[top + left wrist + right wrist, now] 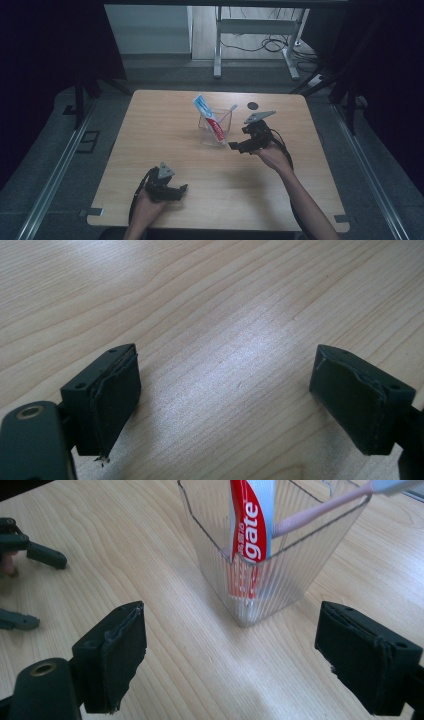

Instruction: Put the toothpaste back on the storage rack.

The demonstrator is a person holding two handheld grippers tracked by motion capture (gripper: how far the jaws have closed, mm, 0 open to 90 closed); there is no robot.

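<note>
Wooden surface carries a ribbed clear holder just ahead of my wide, empty right claw; its camera reveals red toothpaste and pink toothbrush inside. My left claw gapes over bare wood.

Clear ribbed plastic cup; matt wood table.
</note>
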